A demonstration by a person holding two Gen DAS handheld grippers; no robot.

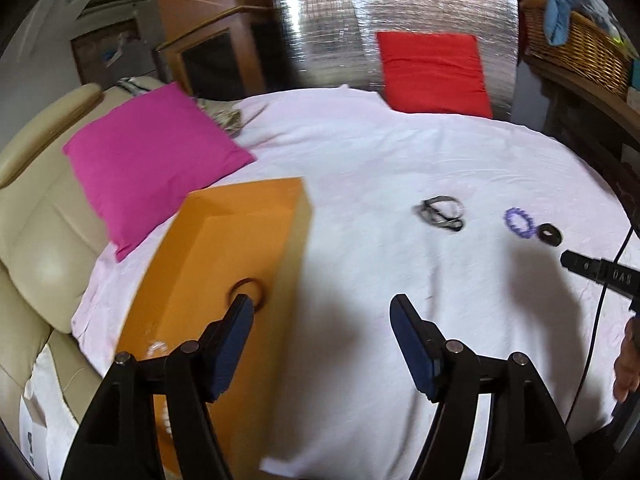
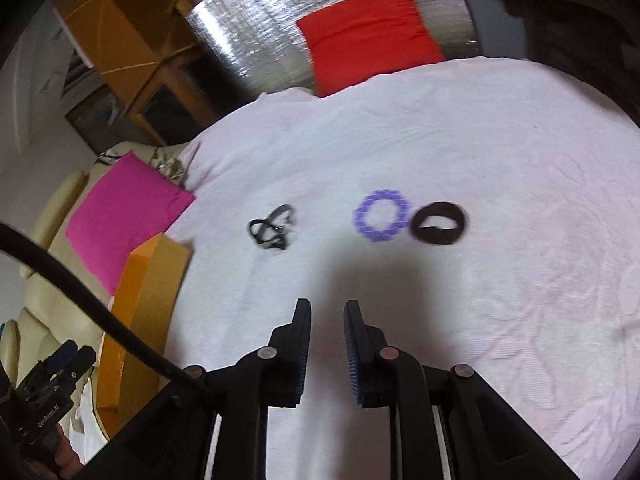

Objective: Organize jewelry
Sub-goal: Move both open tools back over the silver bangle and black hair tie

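Three pieces of jewelry are seen lying on the white sheet of the bed: a tangle of dark thin bangles, a purple beaded bracelet and a dark brown ring-shaped band. The purple bracelet and the brown band lie just beside each other, perhaps touching; the dark tangle lies apart from them, nearer to the orange box. The open box is placed at the edge of the sheet, beside a pink cushion. Inside it a brown bangle is seen, and something pale and beaded is visible lower in the box, but it is too blurred to be named.

The left tool is held wide open and empty, with one finger over the box and the other over the sheet. The right tool is held over the sheet, short of the purple bracelet; its jaws stand a little apart and nothing is gripped between them.

It is judged that the sorting is partly done: some pieces are in the box, three are left outside. The step in hand seems to be the approach to the next piece. For the next move, the right tool would need to be opened wider, lowered onto the rim of one piece, probably the purple bracelet, and closed on it without the sheet being caught.
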